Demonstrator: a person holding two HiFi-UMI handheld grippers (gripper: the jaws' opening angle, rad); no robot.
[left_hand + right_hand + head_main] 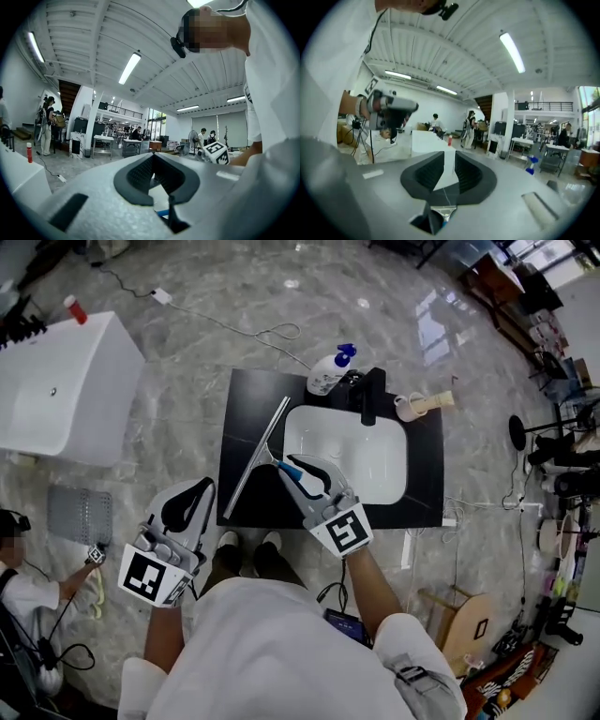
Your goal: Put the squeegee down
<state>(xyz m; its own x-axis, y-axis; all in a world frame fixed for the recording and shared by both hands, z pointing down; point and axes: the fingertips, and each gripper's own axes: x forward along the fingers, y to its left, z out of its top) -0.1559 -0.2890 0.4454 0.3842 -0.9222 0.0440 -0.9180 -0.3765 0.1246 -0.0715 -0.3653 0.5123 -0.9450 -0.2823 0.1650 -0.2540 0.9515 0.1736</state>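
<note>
Grey marble floor, open workshop. We hold two grippers.
- Left gripper (199, 491): jaws together at tips, nothing in them, off counter's front-left corner.
- Right gripper (287, 463): jaws slightly apart, narrow gap, pads bare. We see squeegee metal below gap.
- One black counter (246, 409), one white sink (347, 451) set in it.
- One squeegee (255, 457) lies diagonal on counter, left of sink, handle end under right gripper tip.
- Far edge: one spray bottle (328, 374), one black faucet (367, 390), one cup (410, 407).
- One white tub (56, 390) well left.
</note>
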